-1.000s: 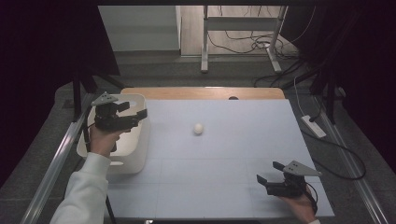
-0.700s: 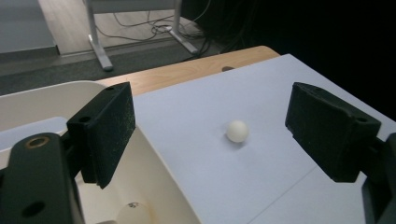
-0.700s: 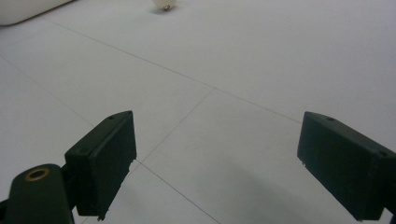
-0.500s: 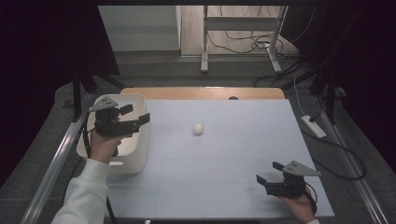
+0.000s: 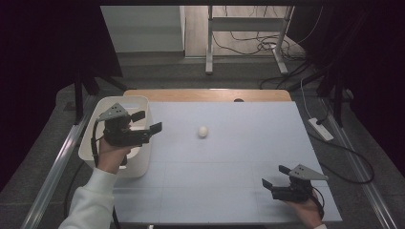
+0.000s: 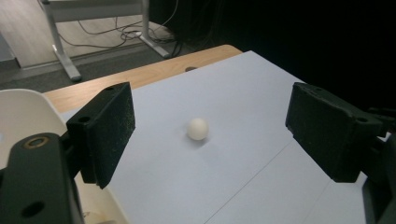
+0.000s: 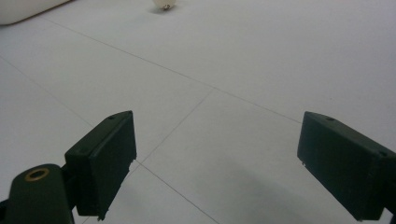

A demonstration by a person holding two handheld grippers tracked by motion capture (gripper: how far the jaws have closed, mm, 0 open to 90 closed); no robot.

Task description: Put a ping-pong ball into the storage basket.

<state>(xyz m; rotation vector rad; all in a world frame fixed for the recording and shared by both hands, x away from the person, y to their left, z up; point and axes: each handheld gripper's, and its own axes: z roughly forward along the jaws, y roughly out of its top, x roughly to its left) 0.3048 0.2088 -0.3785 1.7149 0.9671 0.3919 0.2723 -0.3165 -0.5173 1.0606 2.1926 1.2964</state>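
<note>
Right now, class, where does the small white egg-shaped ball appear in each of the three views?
High view: the ball lies on the sheet's far half, just left of centre, right of the white tub.
Left gripper view: mid-picture, between the open tongs, tub wall at left.
Right gripper view: cut by the top edge, left of centre.
Shared landmark: the white tub.

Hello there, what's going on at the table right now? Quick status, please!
Left gripper open, above the white bin, aimed at the egg. Right gripper open, low at the near edge. Egg alone on the white table. Path between clear.
</note>
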